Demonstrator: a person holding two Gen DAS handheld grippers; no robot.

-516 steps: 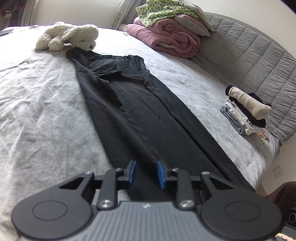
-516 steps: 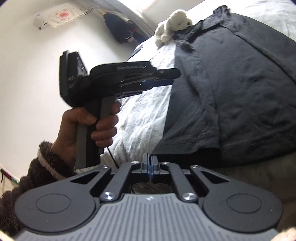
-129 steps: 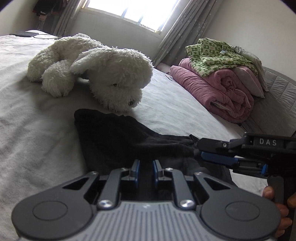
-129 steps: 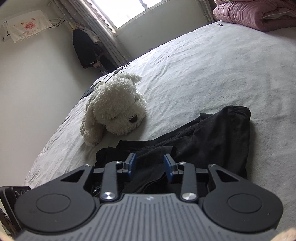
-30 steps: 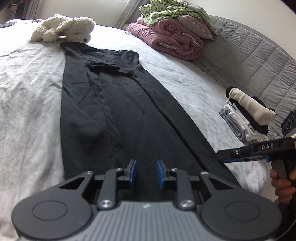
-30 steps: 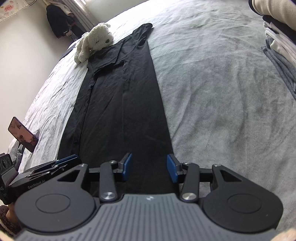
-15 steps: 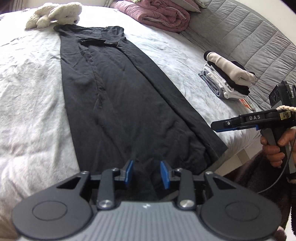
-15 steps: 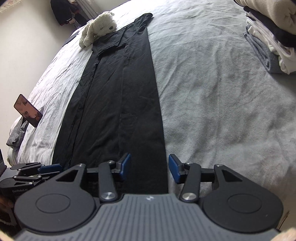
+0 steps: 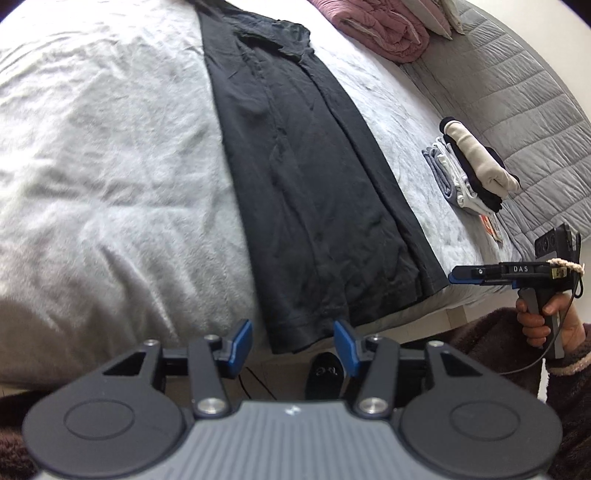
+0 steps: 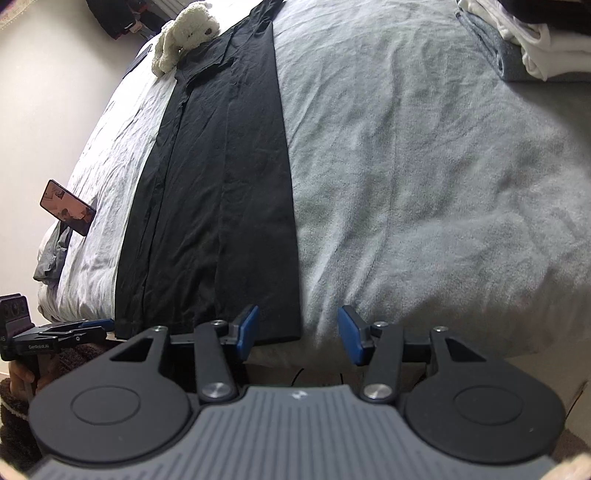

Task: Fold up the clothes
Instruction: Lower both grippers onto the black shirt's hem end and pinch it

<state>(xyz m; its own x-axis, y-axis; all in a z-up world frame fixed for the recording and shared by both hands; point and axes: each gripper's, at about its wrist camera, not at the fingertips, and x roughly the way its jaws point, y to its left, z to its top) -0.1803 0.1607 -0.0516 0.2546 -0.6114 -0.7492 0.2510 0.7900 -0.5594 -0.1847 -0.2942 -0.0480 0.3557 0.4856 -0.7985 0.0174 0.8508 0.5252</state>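
Observation:
A long black garment [image 9: 306, 177] lies flat on the grey bed [image 9: 110, 166], folded lengthwise into a narrow strip; its hem hangs at the bed's near edge. It also shows in the right wrist view [image 10: 221, 184]. My left gripper [image 9: 293, 345] is open and empty, just short of the hem's left corner. My right gripper [image 10: 299, 334] is open and empty at the hem's right corner; it also shows in the left wrist view [image 9: 456, 276]. The left gripper shows in the right wrist view [image 10: 107, 324].
A stack of folded clothes [image 9: 469, 166] sits at the bed's right side by the quilted headboard [image 9: 517, 92]. A white plush dog [image 10: 184, 33] lies at the garment's far end. A phone [image 10: 68, 212] stands at the bed's left edge. Pink bedding [image 9: 380, 29] is piled far back.
Both grippers have drawn back past the bed's near edge to the hem and opened wider. The garment has not moved.

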